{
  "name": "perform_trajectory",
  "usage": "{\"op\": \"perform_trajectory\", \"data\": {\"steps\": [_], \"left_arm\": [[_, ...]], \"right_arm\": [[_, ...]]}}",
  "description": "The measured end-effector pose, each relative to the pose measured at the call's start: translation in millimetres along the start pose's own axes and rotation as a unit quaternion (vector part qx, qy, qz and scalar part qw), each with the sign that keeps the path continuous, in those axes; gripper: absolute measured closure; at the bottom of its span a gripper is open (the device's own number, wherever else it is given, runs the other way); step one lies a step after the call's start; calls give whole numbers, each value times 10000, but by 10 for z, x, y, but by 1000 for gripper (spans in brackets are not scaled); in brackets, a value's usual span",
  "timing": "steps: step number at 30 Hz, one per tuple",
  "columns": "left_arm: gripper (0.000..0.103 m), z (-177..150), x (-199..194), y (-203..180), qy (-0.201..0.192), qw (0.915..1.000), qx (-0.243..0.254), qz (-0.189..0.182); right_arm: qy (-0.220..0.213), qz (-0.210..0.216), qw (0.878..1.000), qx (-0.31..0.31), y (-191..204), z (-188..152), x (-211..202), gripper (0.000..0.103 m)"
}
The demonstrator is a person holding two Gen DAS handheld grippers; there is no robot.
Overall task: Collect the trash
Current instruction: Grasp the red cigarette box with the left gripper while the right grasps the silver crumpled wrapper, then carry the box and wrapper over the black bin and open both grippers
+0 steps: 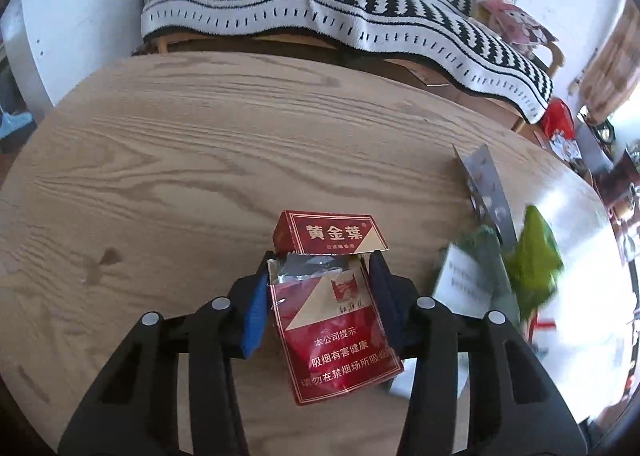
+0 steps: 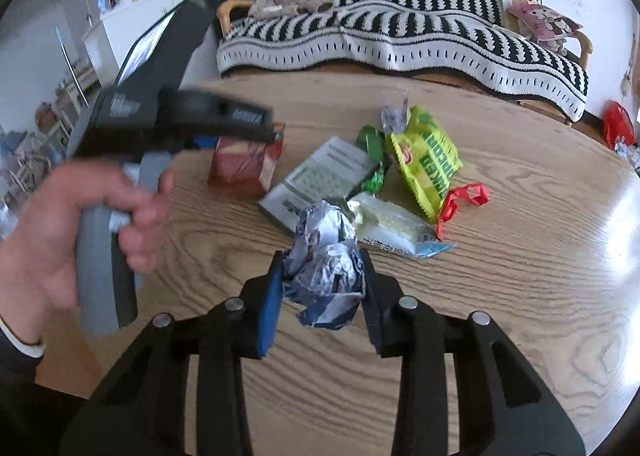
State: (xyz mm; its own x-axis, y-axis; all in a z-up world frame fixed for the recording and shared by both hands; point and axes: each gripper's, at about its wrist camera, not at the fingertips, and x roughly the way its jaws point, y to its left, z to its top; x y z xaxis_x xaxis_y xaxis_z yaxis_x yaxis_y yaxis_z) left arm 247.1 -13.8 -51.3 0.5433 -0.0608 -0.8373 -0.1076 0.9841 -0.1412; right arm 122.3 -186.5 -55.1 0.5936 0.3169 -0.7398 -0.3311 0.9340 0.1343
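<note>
My left gripper is shut on a red cigarette pack with its lid flipped open, held above the wooden table. In the right wrist view the left gripper holds the same pack over the table's left part. My right gripper is shut on a crumpled silver-blue wrapper. Beyond it lies a pile of trash: a grey printed box, a yellow-green snack bag, a green wrapper, a white packet, and a red plastic scrap.
A sofa with a black-and-white striped blanket stands behind the table. A silver blister strip sticks up at the table's right in the left wrist view. A red bag sits on the floor at right. A white cabinet stands at back left.
</note>
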Motion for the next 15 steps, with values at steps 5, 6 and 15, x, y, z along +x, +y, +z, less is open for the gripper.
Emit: {"op": "perform_trajectory", "data": {"steps": [5,6,15], "left_arm": [[57,-305,-538,196,-204,9997,50,-98],[57,-380,-638,225,-218,9997,58,-135],[57,-1559,-1704,310,-598,9962,460,-424]], "right_arm": [[-189,216,9992,269,-32,-38,-343,68],[-221,242,9989,321,-33,-69,-428,68],[-356,264,9984,359,112,-642,-1158,68]]}}
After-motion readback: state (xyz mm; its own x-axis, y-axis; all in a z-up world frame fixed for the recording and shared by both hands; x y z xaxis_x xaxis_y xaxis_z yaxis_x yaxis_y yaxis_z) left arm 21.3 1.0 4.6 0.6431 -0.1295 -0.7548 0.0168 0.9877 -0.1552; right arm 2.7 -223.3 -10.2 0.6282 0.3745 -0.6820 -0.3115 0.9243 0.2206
